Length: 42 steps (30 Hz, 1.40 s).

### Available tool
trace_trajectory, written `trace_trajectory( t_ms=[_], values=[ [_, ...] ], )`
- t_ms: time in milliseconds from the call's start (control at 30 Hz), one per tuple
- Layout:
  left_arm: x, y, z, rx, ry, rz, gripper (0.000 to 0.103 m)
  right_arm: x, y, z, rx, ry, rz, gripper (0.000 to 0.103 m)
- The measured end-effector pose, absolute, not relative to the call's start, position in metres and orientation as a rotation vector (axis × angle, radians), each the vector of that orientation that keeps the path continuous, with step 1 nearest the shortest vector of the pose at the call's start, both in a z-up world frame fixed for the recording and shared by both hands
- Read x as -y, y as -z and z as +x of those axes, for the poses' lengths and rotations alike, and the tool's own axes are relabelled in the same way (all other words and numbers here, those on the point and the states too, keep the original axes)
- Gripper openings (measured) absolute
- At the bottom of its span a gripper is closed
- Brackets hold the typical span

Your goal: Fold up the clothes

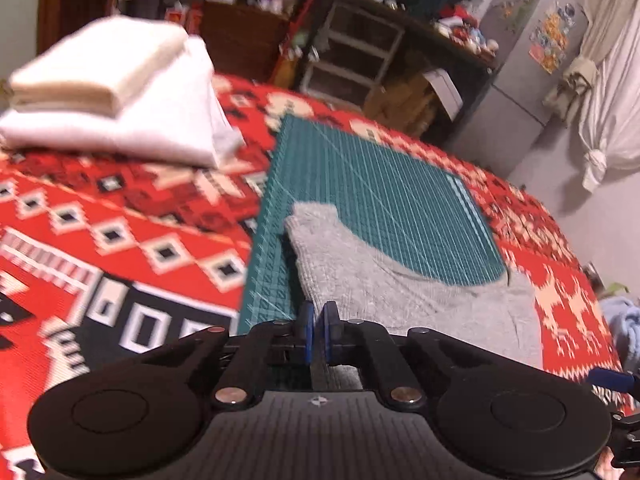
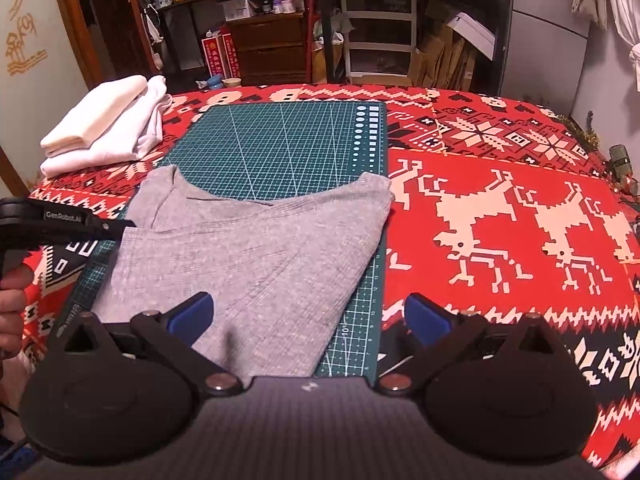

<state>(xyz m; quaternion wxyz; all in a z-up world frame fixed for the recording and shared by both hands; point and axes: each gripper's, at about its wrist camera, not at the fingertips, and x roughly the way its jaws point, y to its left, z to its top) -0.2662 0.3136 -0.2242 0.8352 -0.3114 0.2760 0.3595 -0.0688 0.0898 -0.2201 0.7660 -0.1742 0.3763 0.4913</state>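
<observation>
The grey knit top (image 2: pixel 248 248) lies on the green cutting mat (image 2: pixel 280 140), covering the mat's near half with its neckline toward the far edge and one shoulder reaching the mat's right edge. Its near right part tapers toward me, so it does not lie square.

My left gripper (image 1: pixel 319 316) sits at the top's left edge, near the mat's left edge. Its blue pads are pressed nearly together, and I read that as a pinch on the grey fabric, though the contact itself is hidden behind the pads. My right gripper (image 2: pixel 308 316) hovers over the near edge of the top with its jaws spread wide, holding nothing.

The risk I see is a thin grip. If the left pads caught only one layer or just the hem, lifting will slide the knit out or pull the top skewed. Lifting with one side only would drag the whole garment across the mat, because the right side is still free.

The mat rests on a red patterned cloth (image 2: pixel 500 216) covering the tabletop, and either could shift under a hard pull. The folded white stack (image 2: pixel 100 128) sits at the far left corner, close to the mat, where a wide sweep might knock it.
</observation>
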Motion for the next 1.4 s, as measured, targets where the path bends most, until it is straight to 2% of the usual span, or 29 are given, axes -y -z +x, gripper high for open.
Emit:
trace_trajectory(
  t_ms=[333, 633, 867, 1000, 1133, 1267, 1400],
  values=[
    [-0.321, 0.190, -0.286, -0.532, -0.813, -0.578, 0.005, -0.099, 0.216, -0.059, -0.827, -1.036, -0.347, 0.103],
    [-0.259, 0.142, -0.226, -0.495, -0.635, -0.423, 0.005, -0.090, 0.208, -0.053, -0.792, -1.012, -0.335, 0.103],
    [-0.220, 0.176, -0.158, -0.601, -0.498, -0.380, 0.005, -0.062, 0.202, -0.040, -0.740, -0.946, -0.334, 0.103],
    [-0.219, 0.205, -0.137, -0.678, -0.466, -0.447, 0.006, -0.046, 0.203, -0.032, -0.751, -0.921, -0.310, 0.102],
    [-0.217, 0.202, -0.145, -0.673, -0.438, -0.508, 0.009, -0.038, 0.205, -0.027, -0.767, -0.915, -0.273, 0.102],
    [-0.215, 0.184, -0.170, -0.615, -0.395, -0.537, 0.017, -0.037, 0.205, -0.021, -0.777, -0.949, -0.189, 0.102],
    [-0.218, 0.169, -0.203, -0.563, -0.379, -0.539, 0.017, -0.042, 0.204, -0.013, -0.823, -1.004, -0.057, 0.102]
  ],
)
